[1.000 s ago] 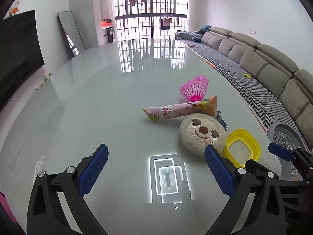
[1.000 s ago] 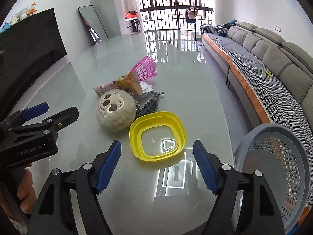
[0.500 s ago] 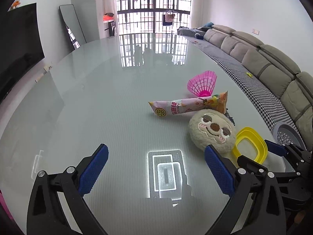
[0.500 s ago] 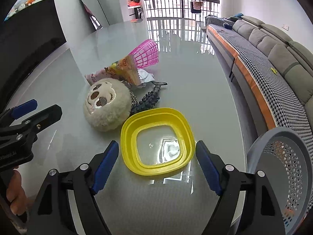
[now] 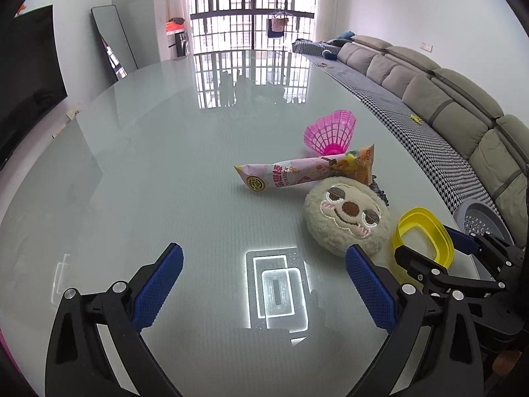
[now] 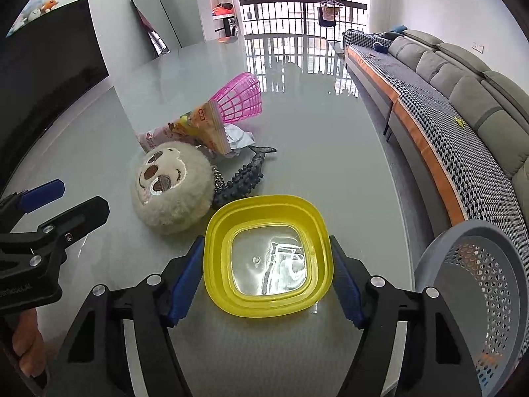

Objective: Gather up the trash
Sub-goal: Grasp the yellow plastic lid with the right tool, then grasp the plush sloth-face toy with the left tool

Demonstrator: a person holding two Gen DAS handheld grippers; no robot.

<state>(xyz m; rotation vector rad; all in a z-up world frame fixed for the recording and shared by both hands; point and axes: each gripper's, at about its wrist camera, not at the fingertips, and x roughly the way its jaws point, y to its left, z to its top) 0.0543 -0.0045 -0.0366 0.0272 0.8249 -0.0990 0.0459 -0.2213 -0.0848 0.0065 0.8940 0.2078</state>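
The right gripper (image 6: pixel 266 276) straddles the yellow lid (image 6: pixel 267 254), its jaws having just been closing; the pads seem to touch its rim, though a firm clamp is hard to confirm. The lid lies on the glass table (image 6: pixel 330 152) beside the plush ball (image 6: pixel 172 188), near the grey basket (image 6: pixel 476 301), probably its destination. The left gripper (image 5: pixel 264 289) hangs released, empty.

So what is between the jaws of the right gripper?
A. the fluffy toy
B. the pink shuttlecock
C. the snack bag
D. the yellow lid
D: the right gripper has one jaw on each side of the yellow lid, which lies on the table.
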